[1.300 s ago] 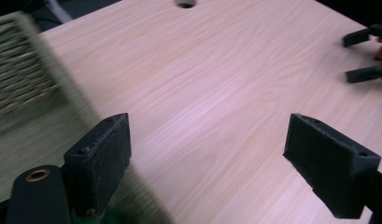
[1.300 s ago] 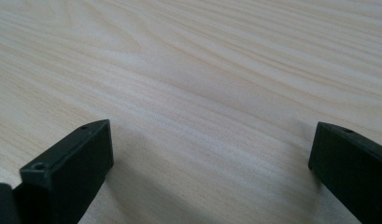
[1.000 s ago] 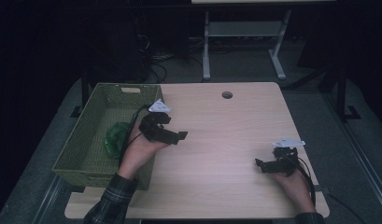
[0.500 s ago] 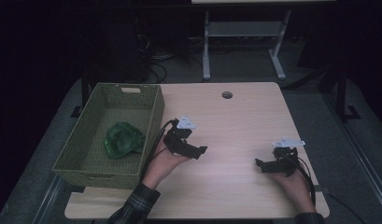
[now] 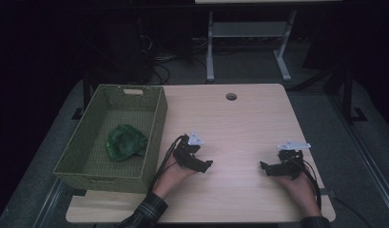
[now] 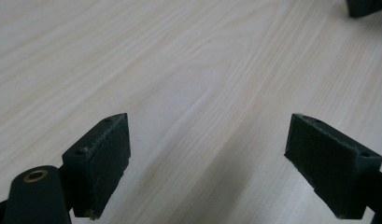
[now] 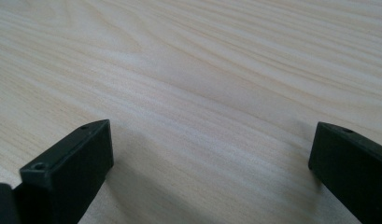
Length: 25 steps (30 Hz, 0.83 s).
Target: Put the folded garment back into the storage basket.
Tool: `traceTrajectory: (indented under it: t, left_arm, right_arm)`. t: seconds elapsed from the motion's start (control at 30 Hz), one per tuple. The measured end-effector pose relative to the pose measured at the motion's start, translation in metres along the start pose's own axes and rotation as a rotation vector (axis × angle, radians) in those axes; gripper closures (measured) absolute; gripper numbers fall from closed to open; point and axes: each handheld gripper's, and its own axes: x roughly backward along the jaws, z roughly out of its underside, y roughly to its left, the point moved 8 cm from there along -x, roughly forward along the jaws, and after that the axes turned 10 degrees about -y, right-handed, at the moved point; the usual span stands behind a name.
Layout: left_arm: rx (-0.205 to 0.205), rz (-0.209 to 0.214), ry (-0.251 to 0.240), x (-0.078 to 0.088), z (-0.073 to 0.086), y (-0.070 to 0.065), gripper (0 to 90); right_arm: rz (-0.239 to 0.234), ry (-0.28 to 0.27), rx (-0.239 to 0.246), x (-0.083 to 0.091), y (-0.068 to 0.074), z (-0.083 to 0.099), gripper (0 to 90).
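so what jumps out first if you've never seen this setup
The green basket at the table's left edge, with a crumpled green cloth lying inside it. Then the two black grippers low over bare wood: the left gripper beside the basket, the right gripper near the right edge, both with jaws open and empty.

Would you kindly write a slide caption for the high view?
Both open grippers, left and right, rest on the table; a green cloth lies in the basket.

A pale wooden table [image 5: 249, 123] stands on grey floor [image 5: 325, 114] in dim light, a white-legged bench [image 5: 249, 33] at twelve o'clock.
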Motion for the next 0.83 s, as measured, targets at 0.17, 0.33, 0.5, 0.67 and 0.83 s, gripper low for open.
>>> traceTrajectory:
  t: [0.17, 0.33, 0.5, 0.67, 0.83]
  left_arm:
    - [-0.012, -0.011, 0.015, -0.008, 0.012, 0.003, 13.5]
    - [-0.025, -0.03, -0.021, -0.01, 0.016, 0.007, 12.8]
    - [-0.024, -0.031, -0.039, -0.01, 0.017, 0.008, 12.7]
    - [-0.032, -0.021, -0.039, -0.01, 0.017, 0.007, 12.8]
    - [-0.035, -0.017, -0.039, -0.01, 0.017, 0.007, 12.8]
  right_arm:
    - [0.0, 0.0, 0.0, 0.0, 0.0, 0.0, 0.0]
    - [0.0, 0.0, 0.0, 0.0, 0.0, 0.0, 0.0]
    - [0.0, 0.0, 0.0, 0.0, 0.0, 0.0, 0.0]
    - [0.0, 0.0, 0.001, 0.0, 0.0, 0.0, 0.0]
    - [0.0, 0.0, 0.001, 0.0, 0.0, 0.0, 0.0]
